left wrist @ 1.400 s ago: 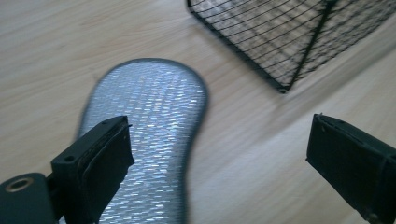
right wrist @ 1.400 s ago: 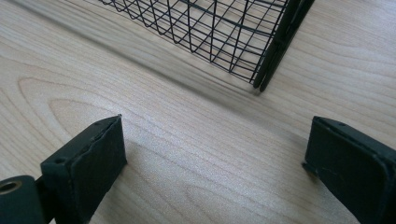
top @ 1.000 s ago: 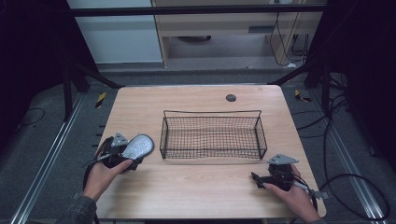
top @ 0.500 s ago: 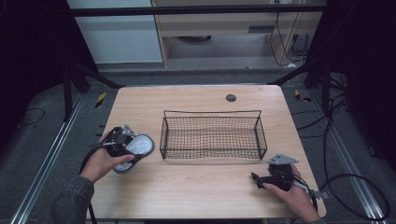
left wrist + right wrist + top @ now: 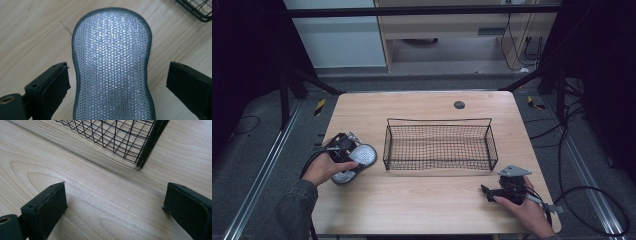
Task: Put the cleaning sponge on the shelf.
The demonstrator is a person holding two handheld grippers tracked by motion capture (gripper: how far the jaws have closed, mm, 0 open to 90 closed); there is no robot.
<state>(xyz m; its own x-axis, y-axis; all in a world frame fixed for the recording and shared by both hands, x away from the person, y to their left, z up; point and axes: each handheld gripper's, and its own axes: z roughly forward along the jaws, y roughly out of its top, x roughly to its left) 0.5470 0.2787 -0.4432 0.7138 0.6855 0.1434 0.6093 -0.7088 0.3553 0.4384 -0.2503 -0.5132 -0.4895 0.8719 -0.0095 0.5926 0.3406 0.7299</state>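
In the left gripper view, the bottom edge is cutting off the near end of the silver scrubbing pad [image 5: 112, 67], so you are not seeing how far it runs back between the 2 jaws. The wire basket [image 5: 197, 10] is showing just 1 corner at the top right there. In the high view, your left hand [image 5: 324, 169] and the left gripper [image 5: 343, 150] are covering the left side of the pad, and your right hand [image 5: 526, 210] is hiding most of the right gripper [image 5: 492, 192]. In the right gripper view, the top edge is cropping the basket, and both jaw bases are running off the bottom.
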